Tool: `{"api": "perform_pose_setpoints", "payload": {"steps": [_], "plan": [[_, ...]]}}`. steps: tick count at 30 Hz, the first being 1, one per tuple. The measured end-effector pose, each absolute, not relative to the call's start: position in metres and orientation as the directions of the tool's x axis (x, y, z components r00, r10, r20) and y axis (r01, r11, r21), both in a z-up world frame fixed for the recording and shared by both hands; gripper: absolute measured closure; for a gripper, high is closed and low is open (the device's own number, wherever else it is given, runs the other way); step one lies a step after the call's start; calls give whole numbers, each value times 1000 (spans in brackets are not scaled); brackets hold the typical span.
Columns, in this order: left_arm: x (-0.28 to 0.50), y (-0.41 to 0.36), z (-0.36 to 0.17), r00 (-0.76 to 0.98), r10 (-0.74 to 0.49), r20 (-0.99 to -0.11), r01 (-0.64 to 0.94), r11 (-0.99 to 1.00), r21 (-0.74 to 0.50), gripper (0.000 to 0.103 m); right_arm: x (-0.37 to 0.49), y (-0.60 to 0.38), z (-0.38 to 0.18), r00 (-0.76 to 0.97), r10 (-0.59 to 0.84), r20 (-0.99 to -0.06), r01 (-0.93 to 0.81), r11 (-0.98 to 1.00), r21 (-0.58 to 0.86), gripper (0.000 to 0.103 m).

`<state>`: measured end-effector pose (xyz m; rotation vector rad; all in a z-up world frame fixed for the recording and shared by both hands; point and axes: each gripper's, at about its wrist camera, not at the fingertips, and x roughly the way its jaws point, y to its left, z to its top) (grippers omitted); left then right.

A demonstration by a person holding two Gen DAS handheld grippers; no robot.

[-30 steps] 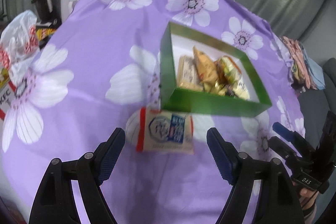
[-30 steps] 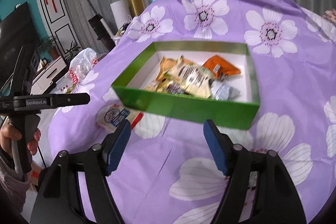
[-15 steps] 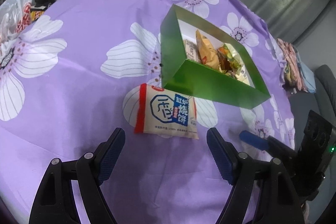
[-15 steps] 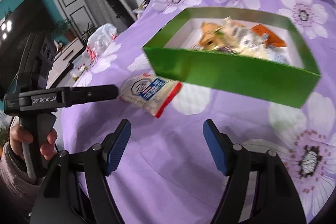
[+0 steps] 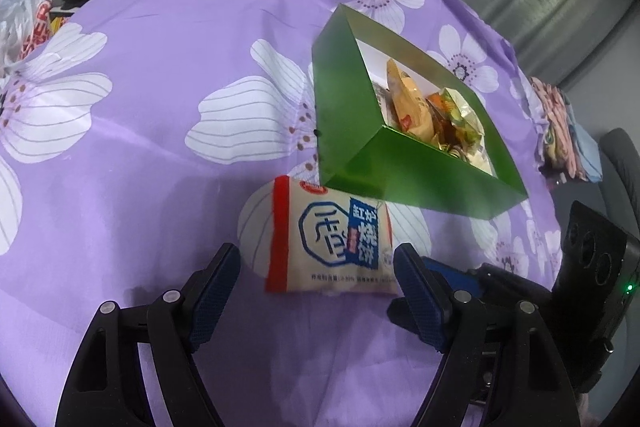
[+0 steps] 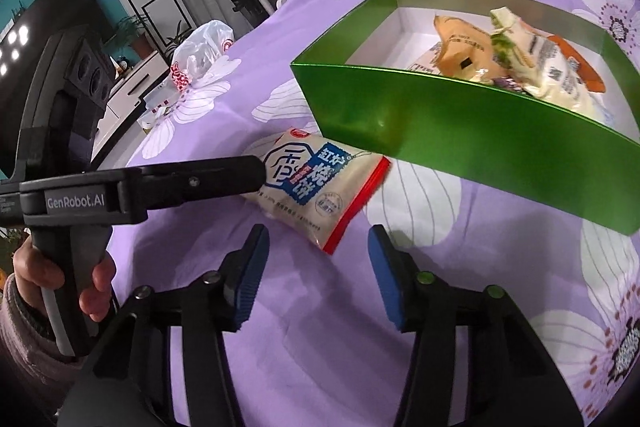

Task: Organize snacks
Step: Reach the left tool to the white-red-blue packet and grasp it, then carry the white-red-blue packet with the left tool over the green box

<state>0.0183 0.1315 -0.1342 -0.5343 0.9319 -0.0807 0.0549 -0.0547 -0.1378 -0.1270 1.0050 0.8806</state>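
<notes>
A cream snack packet (image 5: 330,237) with a red edge and blue label lies flat on the purple flowered cloth, just in front of a green box (image 5: 420,179) that holds several snack packets. My left gripper (image 5: 316,281) is open and low, its jaws either side of the packet's near end. My right gripper (image 6: 316,269) is open and empty, a little short of the same packet (image 6: 316,183). The green box (image 6: 460,131) stands to the right of it. The left gripper's finger (image 6: 192,179) reaches the packet's left side in the right wrist view.
A white plastic bag (image 6: 200,51) lies at the table's far left edge. Folded cloths (image 5: 560,123) sit past the box on the right. A TV cabinet and a standing vacuum are beyond the table. The right gripper body (image 5: 592,279) is close beside my left gripper.
Both grippers have come down and forward towards the packet. The left jaws now flank the packet's near end. The right gripper has swung left from the box to the packet.
</notes>
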Motion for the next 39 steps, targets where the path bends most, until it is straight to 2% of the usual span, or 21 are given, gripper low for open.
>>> {"api": "perform_pose_setpoints", "payload": {"steps": [6,9,14,16,19,20,22,24,26,39], "plan": [[27,129,-136,598,-301,-743,-139,874,-466,28,63,-43,-144,220,583,-782,-696,656,293,57],[31,127,-139,586,-315,-747,-127,874,-469,43,67,-40,-147,214,584,-783,-692,656,300,57],[33,126,-141,581,-316,-750,-125,876,-466,44,69,-36,-149,211,582,-785,-697,653,297,57],[33,126,-142,575,-308,-758,-131,880,-457,55,70,-35,-149,204,584,-786,-696,651,303,56],[33,125,-142,571,-305,-762,-127,884,-449,60,72,-32,-151,190,592,-783,-702,640,313,58],[33,124,-142,570,-301,-765,-125,888,-443,62,71,-31,-151,189,595,-781,-705,636,314,62],[33,122,-141,570,-291,-769,-124,894,-430,63,70,-29,-152,184,599,-779,-711,628,316,66],[32,122,-140,574,-284,-768,-126,896,-426,63,68,-29,-151,185,602,-776,-718,622,311,75],[30,119,-138,577,-279,-767,-120,901,-418,63,65,-30,-149,187,610,-770,-721,617,314,78],[7,103,-109,621,-278,-733,-70,911,-406,63,47,-48,-131,229,629,-743,-720,623,306,87]]}}
